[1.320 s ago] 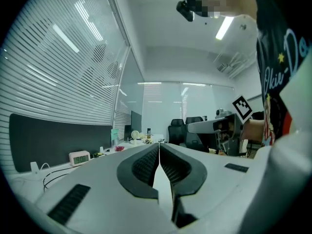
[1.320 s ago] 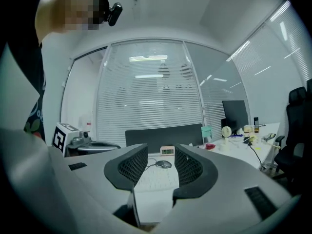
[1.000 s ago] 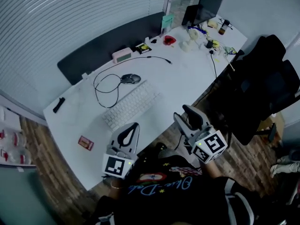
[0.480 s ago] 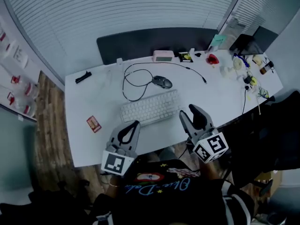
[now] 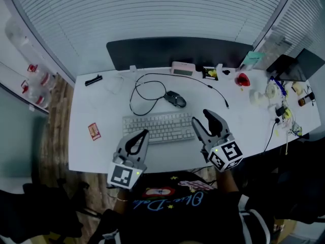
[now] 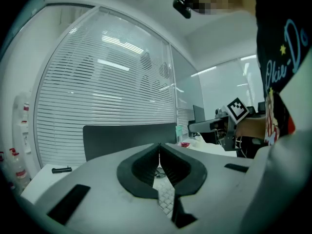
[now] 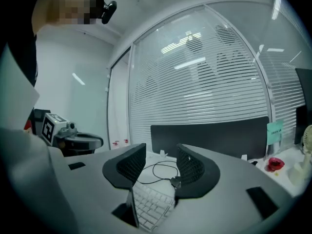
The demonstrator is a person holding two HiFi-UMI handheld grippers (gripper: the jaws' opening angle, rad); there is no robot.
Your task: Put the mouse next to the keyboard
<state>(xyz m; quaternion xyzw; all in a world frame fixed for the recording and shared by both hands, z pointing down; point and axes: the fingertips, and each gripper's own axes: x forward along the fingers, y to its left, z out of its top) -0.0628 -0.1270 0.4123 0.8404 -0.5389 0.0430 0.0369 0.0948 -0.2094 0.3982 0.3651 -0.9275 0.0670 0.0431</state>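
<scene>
In the head view, the dark oval corded mouse [image 5: 175,99] lay mid white tabletop [image 5: 238,113], just beyond the far edge of the white keyboard [image 5: 158,127], its long axis roughly along that edge. The right gripper [image 5: 201,117] was nearer to it than the left gripper [image 5: 142,134]. In the left gripper view, the jaws were pressed together, empty. In the right gripper view, the jaws had just been opening and stood spread, empty, with the mouse [image 7: 176,182] ahead, well apart.
</scene>
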